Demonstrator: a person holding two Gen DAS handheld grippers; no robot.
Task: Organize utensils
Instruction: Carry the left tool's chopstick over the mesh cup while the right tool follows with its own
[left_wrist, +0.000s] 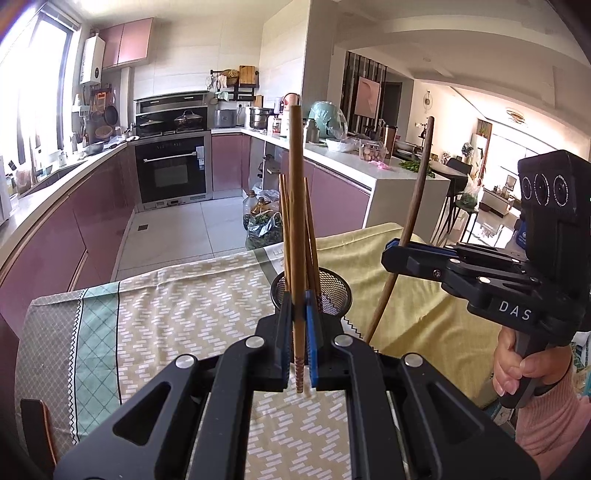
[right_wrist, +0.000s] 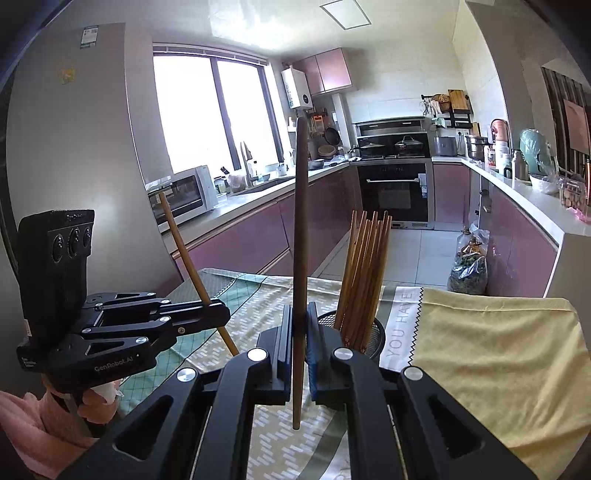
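My left gripper (left_wrist: 297, 301) is shut on a light wooden chopstick (left_wrist: 295, 206), which stands nearly upright with its patterned end hanging below the pads. Just behind it sits a black mesh holder (left_wrist: 332, 291) with several chopsticks in it. My right gripper (right_wrist: 299, 312) is shut on a darker chopstick (right_wrist: 300, 221), also upright. The holder (right_wrist: 373, 334) with its chopsticks (right_wrist: 364, 273) stands just right of it. In each wrist view the other gripper appears: the right one (left_wrist: 389, 253) with its dark stick (left_wrist: 417, 199), the left one (right_wrist: 223, 312) with its light stick (right_wrist: 184, 254).
A patterned tablecloth (left_wrist: 184, 306) and a yellow cloth (right_wrist: 491, 354) cover the table. A hand in a pink sleeve (left_wrist: 546, 417) holds the right gripper's handle. Beyond the table's far edge lie floor tiles, bags of greens (left_wrist: 262, 225) and purple kitchen cabinets (left_wrist: 92, 221).
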